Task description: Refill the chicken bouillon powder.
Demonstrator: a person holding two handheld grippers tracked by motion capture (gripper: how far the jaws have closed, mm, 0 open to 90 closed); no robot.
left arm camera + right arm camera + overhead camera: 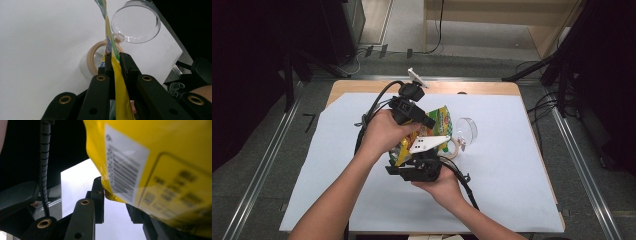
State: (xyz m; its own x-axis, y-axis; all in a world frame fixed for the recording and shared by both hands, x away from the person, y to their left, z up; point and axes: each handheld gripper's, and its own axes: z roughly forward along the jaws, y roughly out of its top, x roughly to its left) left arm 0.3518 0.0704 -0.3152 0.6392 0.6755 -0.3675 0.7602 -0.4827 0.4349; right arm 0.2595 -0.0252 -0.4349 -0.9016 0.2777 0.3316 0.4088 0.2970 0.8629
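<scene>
The yellow snack bag (438, 122) hangs above the middle of the white sheet (512, 170), its long axis running from near the person up and away, printed top toward the far right. The left gripper (115, 61) is clenched on the bag's thin edge. The right gripper (113, 196) grasps its lower corner. Just beyond lie a tape roll (93, 58) and a clear round lid (136, 21), touching.

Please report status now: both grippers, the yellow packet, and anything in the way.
Left gripper shut on yellow packet edge. Right gripper grips packet's lower corner. Packet held above table. Open clear jar with lid ring below; nothing blocking.
</scene>
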